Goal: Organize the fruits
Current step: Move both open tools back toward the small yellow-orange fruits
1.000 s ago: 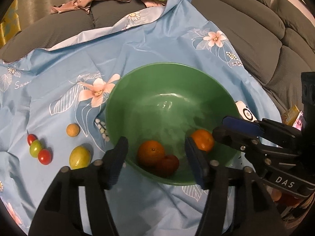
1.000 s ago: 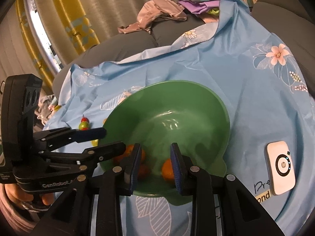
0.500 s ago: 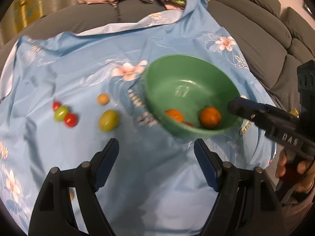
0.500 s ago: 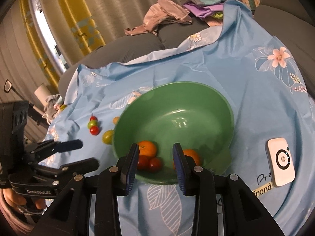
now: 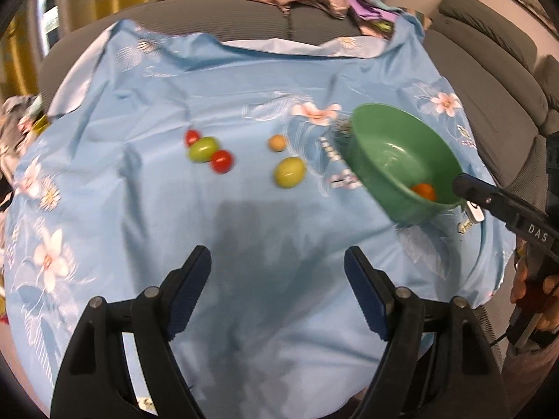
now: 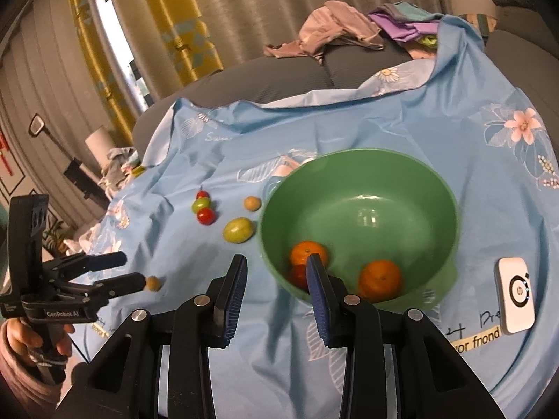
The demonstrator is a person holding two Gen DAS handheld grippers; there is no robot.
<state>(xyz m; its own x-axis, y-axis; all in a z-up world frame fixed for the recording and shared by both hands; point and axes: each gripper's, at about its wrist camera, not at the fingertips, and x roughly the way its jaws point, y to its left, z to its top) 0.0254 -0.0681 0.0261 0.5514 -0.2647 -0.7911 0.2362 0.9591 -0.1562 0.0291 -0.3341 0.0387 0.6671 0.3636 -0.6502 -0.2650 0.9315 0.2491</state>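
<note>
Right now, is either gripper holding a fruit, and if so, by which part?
No. The left gripper stands open over bare blue cloth; the right gripper has a narrow, empty gap, with the green bowl behind it.

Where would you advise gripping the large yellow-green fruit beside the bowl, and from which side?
Grip the yellow-green fruit across its narrower middle, coming from above. It lies on its side on the cloth, clear of the bowl, so probably nothing blocks the open left gripper.

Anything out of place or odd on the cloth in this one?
Yes. A white gadget lies on the blue cloth right of the green bowl, not a fruit. One small tan fruit also sits apart from the others, near the left tongs.
</note>
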